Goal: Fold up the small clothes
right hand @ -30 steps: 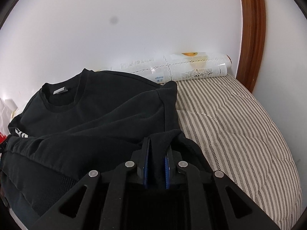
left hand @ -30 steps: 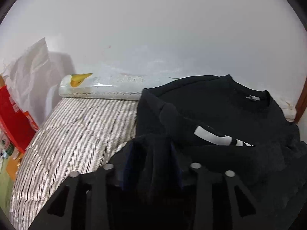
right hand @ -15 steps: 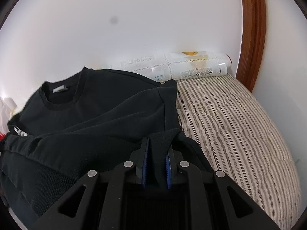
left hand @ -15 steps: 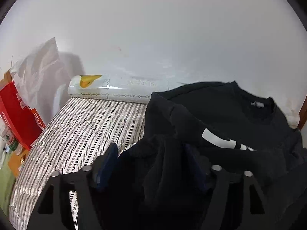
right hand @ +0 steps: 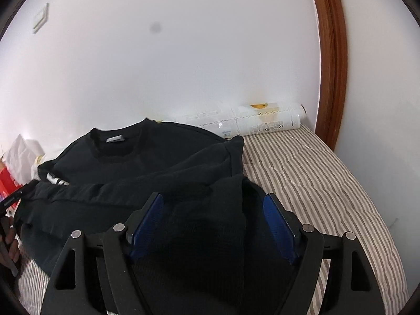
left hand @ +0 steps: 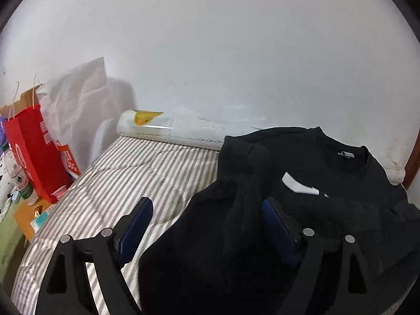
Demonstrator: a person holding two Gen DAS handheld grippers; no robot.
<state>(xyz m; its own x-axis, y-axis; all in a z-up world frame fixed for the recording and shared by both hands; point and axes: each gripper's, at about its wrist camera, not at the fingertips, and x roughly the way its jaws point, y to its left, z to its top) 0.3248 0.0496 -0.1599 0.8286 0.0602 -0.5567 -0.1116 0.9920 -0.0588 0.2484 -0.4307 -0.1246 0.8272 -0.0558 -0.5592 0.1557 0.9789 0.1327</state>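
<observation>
A black sweatshirt (left hand: 315, 157) lies on the striped mattress (left hand: 131, 173), neck label toward the wall and hem folded up over the body. A white print (left hand: 299, 185) shows on one sleeve. My left gripper (left hand: 207, 219) sits over the shirt's near left edge. Its jaws are opening and a loose ridge of black fabric lies between the blue pads (left hand: 139, 220). My right gripper (right hand: 212, 219) is over the near right edge of the sweatshirt (right hand: 157, 162). Its jaws are also opening, with the pads (right hand: 277, 223) standing apart from the fabric fold between them.
A roll of patterned film (left hand: 170, 128) (right hand: 262, 123) lies along the white wall. A red paper bag (left hand: 34, 152), a white bag (left hand: 78, 97) and a bottle (left hand: 18, 181) stand left of the mattress. A wooden door frame (right hand: 330, 65) rises on the right. A hand (right hand: 10, 239) shows at the left edge.
Both grippers went from shut on folds of the black fabric to wide apart and let the fabric go. Both have drawn back a little, and the fold now rests on the shirt.
</observation>
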